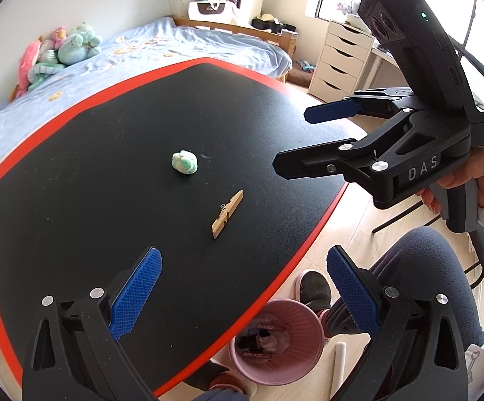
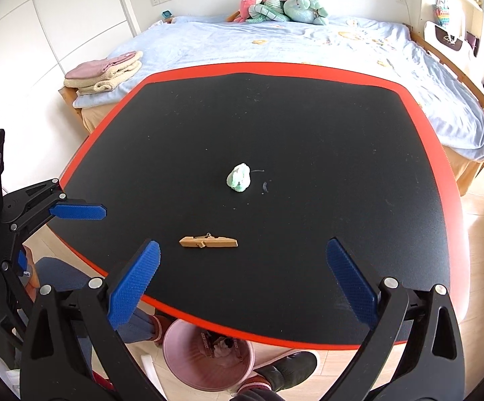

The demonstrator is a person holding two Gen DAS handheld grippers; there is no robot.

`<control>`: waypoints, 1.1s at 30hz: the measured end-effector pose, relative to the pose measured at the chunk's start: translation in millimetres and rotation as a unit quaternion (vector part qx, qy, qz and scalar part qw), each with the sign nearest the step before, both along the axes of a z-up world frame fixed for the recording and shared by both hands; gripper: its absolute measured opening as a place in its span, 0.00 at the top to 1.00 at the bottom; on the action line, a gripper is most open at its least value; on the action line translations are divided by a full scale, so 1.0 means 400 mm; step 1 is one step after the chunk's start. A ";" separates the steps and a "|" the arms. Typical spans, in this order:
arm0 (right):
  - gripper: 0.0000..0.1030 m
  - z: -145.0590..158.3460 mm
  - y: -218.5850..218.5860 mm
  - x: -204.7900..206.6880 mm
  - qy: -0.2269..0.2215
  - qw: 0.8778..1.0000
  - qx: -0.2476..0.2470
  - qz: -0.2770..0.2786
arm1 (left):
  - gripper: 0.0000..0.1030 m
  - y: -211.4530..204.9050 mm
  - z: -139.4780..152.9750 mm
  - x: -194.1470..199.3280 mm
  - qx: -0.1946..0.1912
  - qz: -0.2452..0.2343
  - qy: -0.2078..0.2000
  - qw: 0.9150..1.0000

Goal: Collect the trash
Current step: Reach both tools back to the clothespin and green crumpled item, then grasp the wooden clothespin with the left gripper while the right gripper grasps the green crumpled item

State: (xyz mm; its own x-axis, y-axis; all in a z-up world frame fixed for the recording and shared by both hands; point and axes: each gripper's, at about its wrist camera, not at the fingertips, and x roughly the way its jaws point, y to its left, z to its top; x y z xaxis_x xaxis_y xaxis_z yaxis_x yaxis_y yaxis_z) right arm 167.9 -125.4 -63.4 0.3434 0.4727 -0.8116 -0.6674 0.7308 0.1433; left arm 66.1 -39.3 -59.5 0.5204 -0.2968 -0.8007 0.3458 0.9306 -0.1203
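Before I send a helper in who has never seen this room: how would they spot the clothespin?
Find the black table with the red rim, in front of the bed. Only two small things lie on it: nearer the seated person's edge, the wooden clothespin lies flat, apart from the crumpled wad mid-table. It is long, tan and stiff with a wire spring; the wad is round, soft and pale green.

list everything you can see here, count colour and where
table: 1, black top with red edge, beside the bed
tissue wad: 1, white and green, middle of the table
clothespin: 1, wooden, on the table nearer the person
bin: 1, pink, on the floor under the near table edge, trash inside
bed: 1, light blue cover, behind the table
soft toys: several, pink and green, on the bed
folded towels: 1 stack, pink and cream, bed corner
drawers: 1, white, by the window
left gripper: 1, black, blue pads, open
right gripper: 1, black, blue pads, open
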 end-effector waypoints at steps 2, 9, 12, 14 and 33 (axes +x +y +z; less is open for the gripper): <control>0.05 -0.021 0.025 0.029 0.003 1.000 -0.005 0.004 | 0.07 0.004 -0.016 0.023 -0.001 -0.004 0.005 1.000; 0.05 -0.097 0.104 0.107 0.014 0.999 -0.025 0.021 | 0.08 0.017 -0.067 0.088 -0.001 -0.013 0.022 1.000; 0.05 -0.124 0.133 0.135 0.016 0.999 -0.032 0.029 | 0.08 0.022 -0.080 0.103 -0.002 -0.017 0.026 1.000; 0.08 -0.137 0.150 0.148 0.016 0.999 -0.033 0.033 | 0.08 0.024 -0.086 0.109 -0.002 -0.020 0.027 0.999; 0.79 -0.155 0.170 0.181 -0.007 0.998 -0.036 0.049 | 0.90 -0.010 -0.117 0.144 0.017 -0.034 0.041 0.998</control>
State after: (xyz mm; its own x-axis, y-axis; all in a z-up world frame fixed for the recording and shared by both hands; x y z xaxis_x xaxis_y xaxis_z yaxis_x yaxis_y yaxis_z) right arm 240.4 -57.3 -125.3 0.3105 0.4448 -0.8401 -0.7373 0.6706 0.0826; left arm 123.9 -43.1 -106.2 0.4331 -0.3002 -0.8499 0.3981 0.9097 -0.1184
